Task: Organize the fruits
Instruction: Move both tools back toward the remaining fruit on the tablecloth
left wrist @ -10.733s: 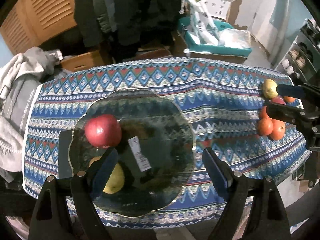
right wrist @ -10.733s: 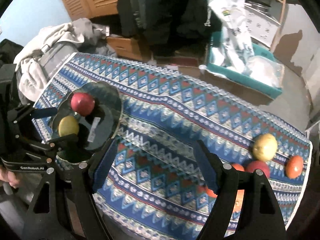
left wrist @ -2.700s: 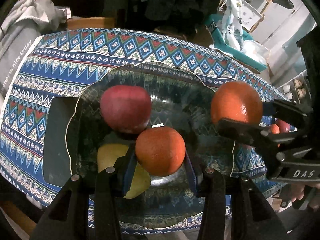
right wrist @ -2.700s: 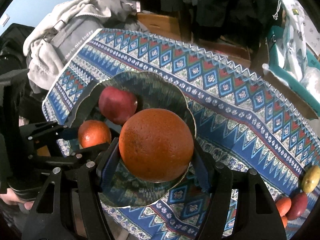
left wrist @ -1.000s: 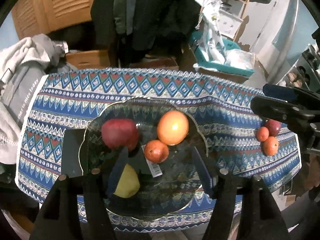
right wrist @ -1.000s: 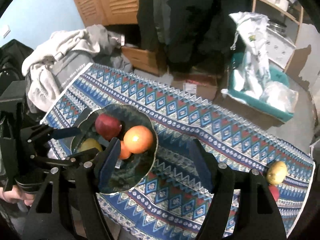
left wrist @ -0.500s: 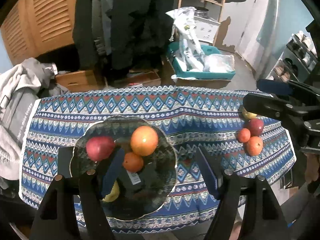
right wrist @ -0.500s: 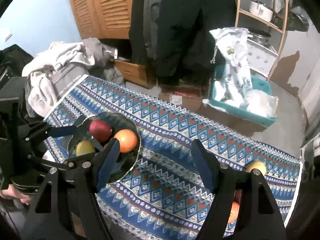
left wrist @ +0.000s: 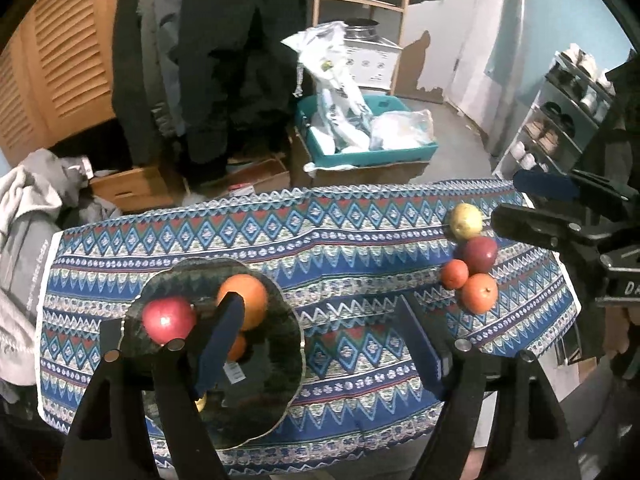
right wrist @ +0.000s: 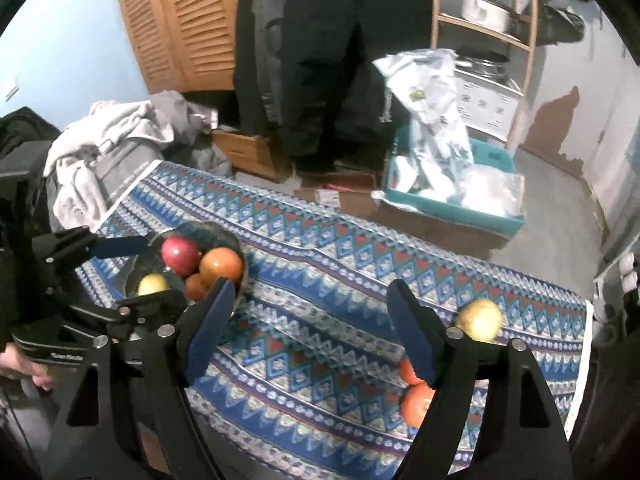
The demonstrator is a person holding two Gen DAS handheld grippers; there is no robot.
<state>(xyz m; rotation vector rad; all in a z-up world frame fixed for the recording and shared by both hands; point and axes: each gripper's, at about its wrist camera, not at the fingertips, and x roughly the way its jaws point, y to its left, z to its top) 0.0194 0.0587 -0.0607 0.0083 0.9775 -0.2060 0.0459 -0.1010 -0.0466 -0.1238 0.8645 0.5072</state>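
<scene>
Left gripper & right gripper both opening w/ nothing between jaws, hanging over patterned cloth. Glass plate near left is holding 4 fruits; 4 more are sitting far right.

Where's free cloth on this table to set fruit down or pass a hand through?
Widest free patch: the tablecloth between the glass plate and the loose fruit cluster, plus the far strip behind the plate. Crowded: the cluster's corner at the right end and the plate, holding a red apple, large orange and more.
</scene>
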